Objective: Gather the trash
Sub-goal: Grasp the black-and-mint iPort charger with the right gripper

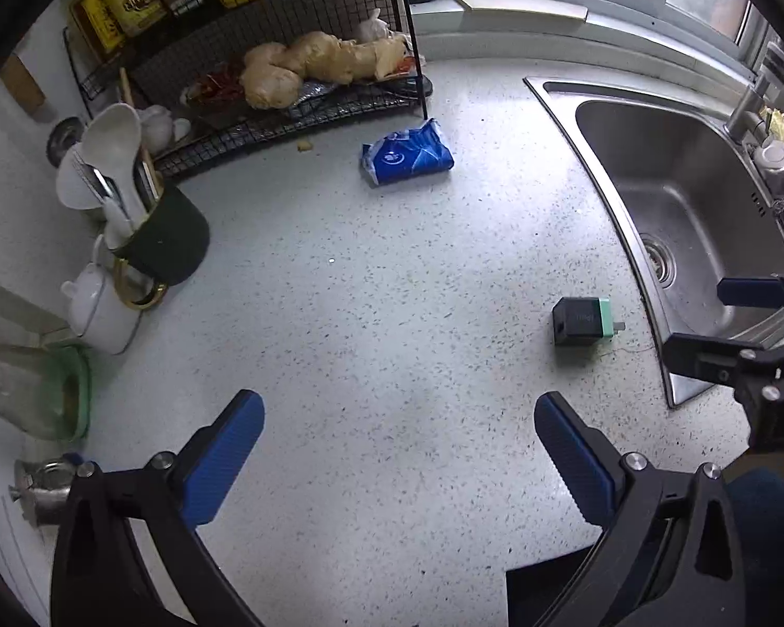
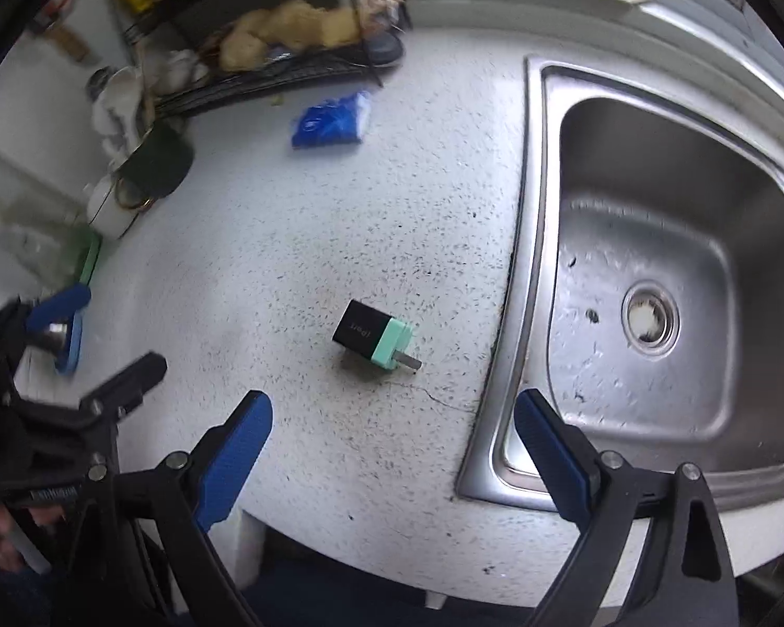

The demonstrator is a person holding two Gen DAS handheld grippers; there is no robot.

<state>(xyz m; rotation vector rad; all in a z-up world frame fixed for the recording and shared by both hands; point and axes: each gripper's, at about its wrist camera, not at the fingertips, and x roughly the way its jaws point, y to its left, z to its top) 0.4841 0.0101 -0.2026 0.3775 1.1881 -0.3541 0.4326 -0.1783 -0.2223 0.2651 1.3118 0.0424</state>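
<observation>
One blue packet (image 1: pixel 407 152), one charger (image 1: pixel 585 322).

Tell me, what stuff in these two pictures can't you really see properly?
- Blue packet: its print is too small in the left wrist view and blurred in the right wrist view.
- Wire rack: its top shelf is cut off by the left wrist picture's edge.
- Tap: only its base shows at the left wrist picture's rim.
- Black and green plug: its white lettering is too small in both views.
</observation>
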